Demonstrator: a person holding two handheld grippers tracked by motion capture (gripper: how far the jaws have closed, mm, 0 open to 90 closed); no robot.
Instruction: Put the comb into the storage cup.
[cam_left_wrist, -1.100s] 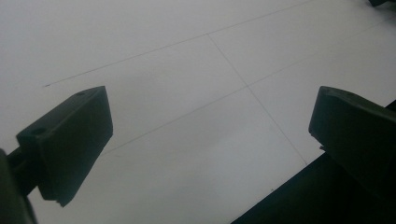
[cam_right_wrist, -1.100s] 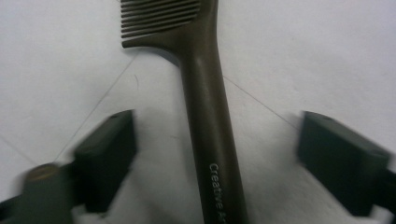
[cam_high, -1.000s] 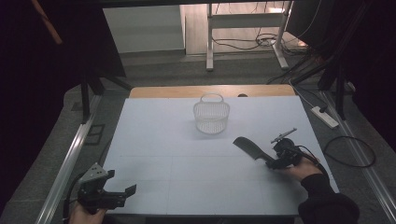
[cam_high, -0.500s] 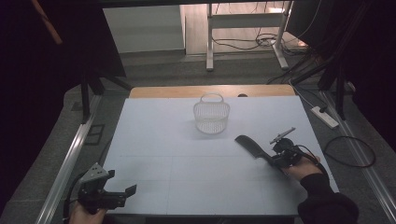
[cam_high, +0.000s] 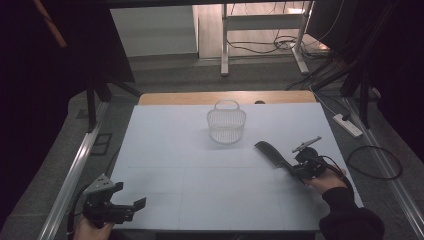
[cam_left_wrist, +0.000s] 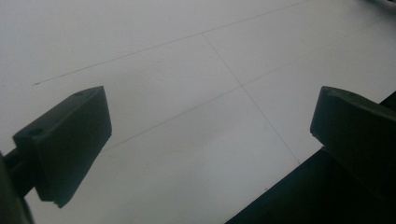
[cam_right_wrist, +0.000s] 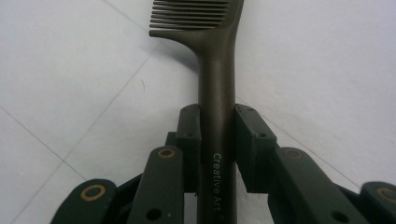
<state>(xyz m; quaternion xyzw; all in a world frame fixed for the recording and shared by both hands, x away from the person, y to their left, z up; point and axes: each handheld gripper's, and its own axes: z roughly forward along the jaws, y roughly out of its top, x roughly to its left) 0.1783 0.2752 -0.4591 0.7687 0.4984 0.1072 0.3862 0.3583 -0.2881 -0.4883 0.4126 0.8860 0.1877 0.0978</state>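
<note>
- The left gripper (cam_high: 127, 206) is idling at the near worktop (cam_high: 200, 180) edge, jaws apart.
- The right gripper (cam_right_wrist: 217, 140) is clamping the dark plastic comb (cam_right_wrist: 215, 84) by its handle, just closed.
- The comb could be swivelling or snagging the white wire basket (cam_high: 226, 124) beyond.

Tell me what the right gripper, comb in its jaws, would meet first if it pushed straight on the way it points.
Probably nothing on the table: the right gripper, shut on the comb, points up-left, and that line seems to pass just below the white basket. Depth is unclear; the comb's tip might clip it.
</note>
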